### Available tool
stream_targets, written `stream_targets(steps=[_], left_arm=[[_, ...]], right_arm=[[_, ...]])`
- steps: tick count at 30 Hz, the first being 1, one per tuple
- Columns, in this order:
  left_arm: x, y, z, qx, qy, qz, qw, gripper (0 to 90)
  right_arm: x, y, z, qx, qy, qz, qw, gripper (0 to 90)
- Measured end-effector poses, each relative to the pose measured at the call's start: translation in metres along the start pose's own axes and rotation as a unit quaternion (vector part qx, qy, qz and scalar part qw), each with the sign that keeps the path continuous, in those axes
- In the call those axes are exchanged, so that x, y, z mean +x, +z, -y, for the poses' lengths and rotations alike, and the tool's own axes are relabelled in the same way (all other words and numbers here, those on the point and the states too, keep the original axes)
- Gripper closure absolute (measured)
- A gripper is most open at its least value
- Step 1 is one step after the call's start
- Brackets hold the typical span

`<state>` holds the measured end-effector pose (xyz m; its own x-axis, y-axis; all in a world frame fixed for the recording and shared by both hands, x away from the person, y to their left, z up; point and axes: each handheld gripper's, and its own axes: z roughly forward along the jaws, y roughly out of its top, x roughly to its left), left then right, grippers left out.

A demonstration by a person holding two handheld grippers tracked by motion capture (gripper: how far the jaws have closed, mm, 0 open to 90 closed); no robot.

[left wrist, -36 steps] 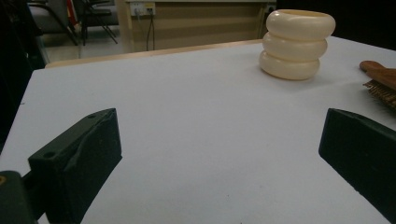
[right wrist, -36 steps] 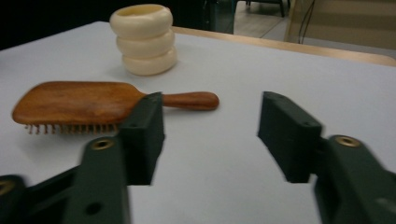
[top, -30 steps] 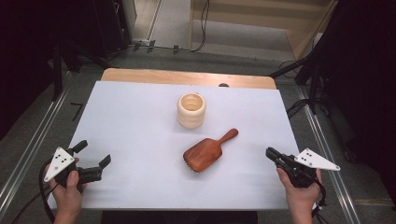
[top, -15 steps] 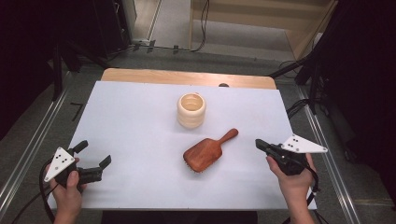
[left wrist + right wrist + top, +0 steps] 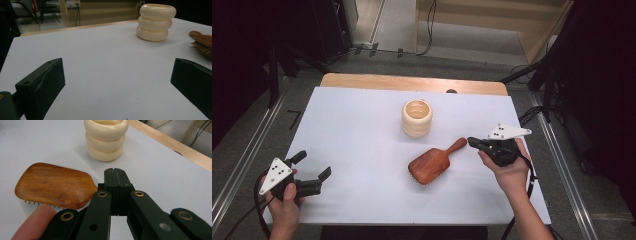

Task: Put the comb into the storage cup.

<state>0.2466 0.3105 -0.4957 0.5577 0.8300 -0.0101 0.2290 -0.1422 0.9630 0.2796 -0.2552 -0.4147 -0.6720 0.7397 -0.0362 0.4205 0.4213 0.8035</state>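
Note:
A wooden hairbrush lies bristles down in the middle of the white table, its handle pointing right and away. My right gripper is shut with nothing between its jaws, and its tip hovers right at the end of that handle. In the right gripper view the closed jaws cover the handle, and the brush head shows to their left. My left gripper rests open at the near left, far from the brush. Its open jaws frame bare table.
A cream ribbed cup made of three stacked rings stands upright beyond the brush, also seen as the cup and the cup. A wooden strip runs along the table's far edge. Dark floor and cables surround the table.
My right hand has moved left and slightly up, from the table's right edge to the end of the brush handle, jaws still shut. The left hand has stayed in place.

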Motion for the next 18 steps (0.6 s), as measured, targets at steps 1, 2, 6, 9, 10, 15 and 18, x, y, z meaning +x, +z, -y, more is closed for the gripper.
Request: stream_targets(steps=[1,2,6,9,10,15,18], left_arm=[[0.000,0.000,0.000,0.000,0.000,0.000,1.0000,0.0],[0.000,0.000,0.000,0.001,0.001,0.000,1.0000,0.0],[0.000,0.000,0.000,0.001,0.004,0.001,1.0000,0.0],[-0.001,0.001,0.000,0.004,0.006,0.002,1.0000,0.0],[-0.001,0.001,0.000,0.004,0.006,0.002,1.0000,0.0],[-0.001,0.001,0.000,0.004,0.006,0.005,1.0000,0.0],[-0.001,0.001,0.000,0.004,0.006,0.007,1.0000,0.0]], right_arm=[[-0.001,0.004,-0.003,0.006,-0.003,0.000,1.0000,88.5],[-0.002,0.007,-0.005,0.012,-0.004,-0.002,0.9999,88.5],[-0.006,0.019,-0.013,0.030,-0.008,-0.006,0.9995,88.5],[-0.008,0.029,-0.017,0.043,-0.016,-0.010,0.9989,88.5],[-0.009,0.033,-0.017,0.047,-0.014,-0.012,0.9987,88.5],[-0.015,0.047,-0.019,0.066,-0.008,-0.016,0.9977,88.5],[-0.021,0.062,-0.019,0.089,-0.005,-0.015,0.9959,88.5]])
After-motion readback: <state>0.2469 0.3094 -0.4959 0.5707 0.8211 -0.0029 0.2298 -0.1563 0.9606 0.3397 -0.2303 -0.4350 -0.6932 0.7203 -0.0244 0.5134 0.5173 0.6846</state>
